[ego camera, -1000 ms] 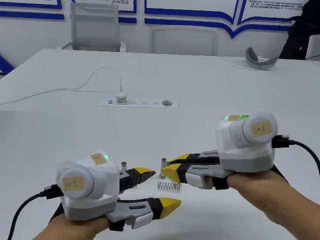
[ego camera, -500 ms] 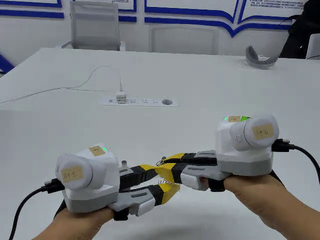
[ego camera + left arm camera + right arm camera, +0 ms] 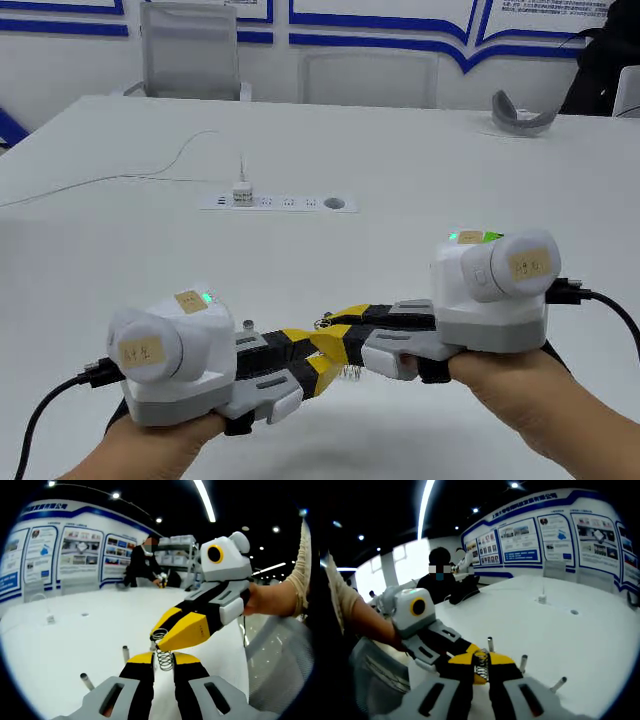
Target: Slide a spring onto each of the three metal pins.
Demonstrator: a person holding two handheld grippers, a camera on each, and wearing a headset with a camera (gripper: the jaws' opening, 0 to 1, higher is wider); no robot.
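A small steel spring (image 3: pixel 163 655) stands upright between my left gripper's (image 3: pixel 165 659) yellow-tipped jaws, which press on its sides. My right gripper (image 3: pixel 157 639) comes in from the right, shut on the spring's top end. In the right gripper view the same spring (image 3: pixel 481 664) sits between the right gripper's (image 3: pixel 483 663) jaws. The two grippers meet tip to tip over the near table, left (image 3: pixel 317 352) and right (image 3: pixel 326 337). Three bare metal pins (image 3: pixel 490 642) (image 3: pixel 523 662) (image 3: pixel 559 684) stand just beyond. Another spring (image 3: pixel 347 373) lies on the table under the jaws.
The white table (image 3: pixel 420 180) stretches far ahead. A white power strip (image 3: pixel 290 204) with a plug (image 3: pixel 241 192) and thin cable lies mid-table. A grey curved object (image 3: pixel 522 117) sits far right. Two chairs (image 3: pixel 190 52) stand behind the table.
My left gripper has moved right to meet the right gripper and narrowed its wide-open jaws onto the spring. The right gripper has stayed nearly still.
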